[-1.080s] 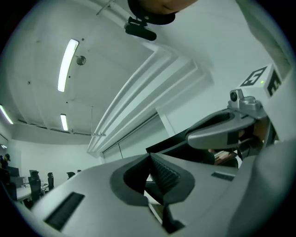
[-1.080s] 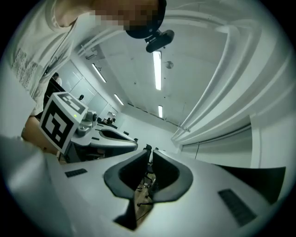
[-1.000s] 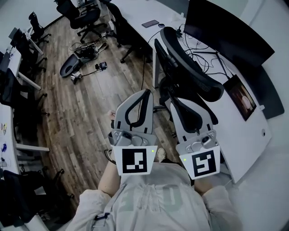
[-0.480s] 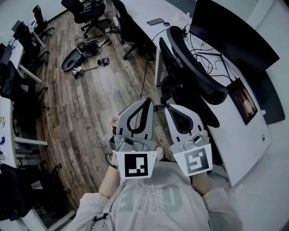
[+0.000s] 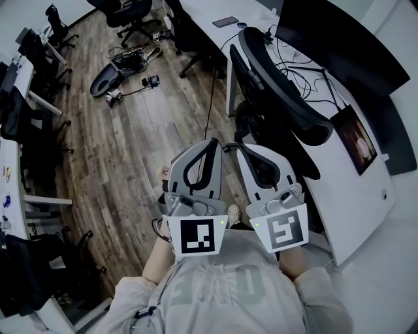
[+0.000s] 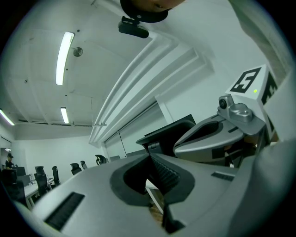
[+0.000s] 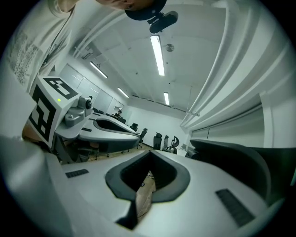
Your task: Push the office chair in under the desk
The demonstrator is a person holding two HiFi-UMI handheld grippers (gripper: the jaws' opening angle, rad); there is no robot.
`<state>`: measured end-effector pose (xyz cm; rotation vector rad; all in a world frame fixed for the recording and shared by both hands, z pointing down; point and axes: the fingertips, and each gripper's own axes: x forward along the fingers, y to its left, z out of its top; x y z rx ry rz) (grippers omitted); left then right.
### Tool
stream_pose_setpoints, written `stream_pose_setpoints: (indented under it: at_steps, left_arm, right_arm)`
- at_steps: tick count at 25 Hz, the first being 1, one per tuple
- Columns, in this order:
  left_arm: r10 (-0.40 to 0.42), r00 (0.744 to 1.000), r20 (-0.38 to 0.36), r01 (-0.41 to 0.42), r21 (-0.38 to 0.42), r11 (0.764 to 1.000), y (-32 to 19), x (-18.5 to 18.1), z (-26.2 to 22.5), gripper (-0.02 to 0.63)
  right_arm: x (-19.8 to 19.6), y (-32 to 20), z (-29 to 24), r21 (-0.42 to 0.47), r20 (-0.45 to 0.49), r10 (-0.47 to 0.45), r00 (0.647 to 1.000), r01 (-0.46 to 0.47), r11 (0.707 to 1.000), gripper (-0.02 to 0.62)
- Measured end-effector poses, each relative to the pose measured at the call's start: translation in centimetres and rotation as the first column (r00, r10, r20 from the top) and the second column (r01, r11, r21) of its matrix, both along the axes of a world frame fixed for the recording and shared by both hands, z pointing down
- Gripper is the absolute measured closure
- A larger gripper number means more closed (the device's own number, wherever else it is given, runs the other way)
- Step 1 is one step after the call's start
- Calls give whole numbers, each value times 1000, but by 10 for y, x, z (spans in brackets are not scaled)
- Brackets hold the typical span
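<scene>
A black mesh office chair (image 5: 281,91) stands at the white desk (image 5: 356,202), its curved backrest turned towards me and its seat at the desk's edge. My left gripper (image 5: 213,141) is held over the wood floor, shut and holding nothing. Beside it, my right gripper (image 5: 240,148) is also shut and holds nothing, its tips just short of the chair's lower back. In the left gripper view the jaws (image 6: 150,156) meet, and the right gripper (image 6: 217,139) shows alongside. In the right gripper view the shut jaws (image 7: 150,153) point across the room, with the chair's dark back (image 7: 240,162) at the right.
A large dark monitor (image 5: 339,45), loose cables and a small lit screen (image 5: 358,140) are on the desk. Gear and cables (image 5: 124,72) lie on the floor at the far left. More black chairs (image 5: 127,13) stand at other desks.
Both grippers have drawn back a little from the chair towards my body. The right gripper, earlier over the chair's lower back, now sits apart from it.
</scene>
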<state>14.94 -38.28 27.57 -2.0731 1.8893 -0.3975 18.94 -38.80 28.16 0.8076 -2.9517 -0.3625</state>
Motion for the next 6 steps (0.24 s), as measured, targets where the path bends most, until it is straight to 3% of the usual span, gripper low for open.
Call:
stream_pose_setpoints:
  at_steps: [6]
  left_arm:
    - [-6, 1000, 2, 6, -18, 1000, -3, 3, 6, 591]
  right_arm:
    - [5, -3, 8, -16, -2, 2, 1000, -2, 1000, 575]
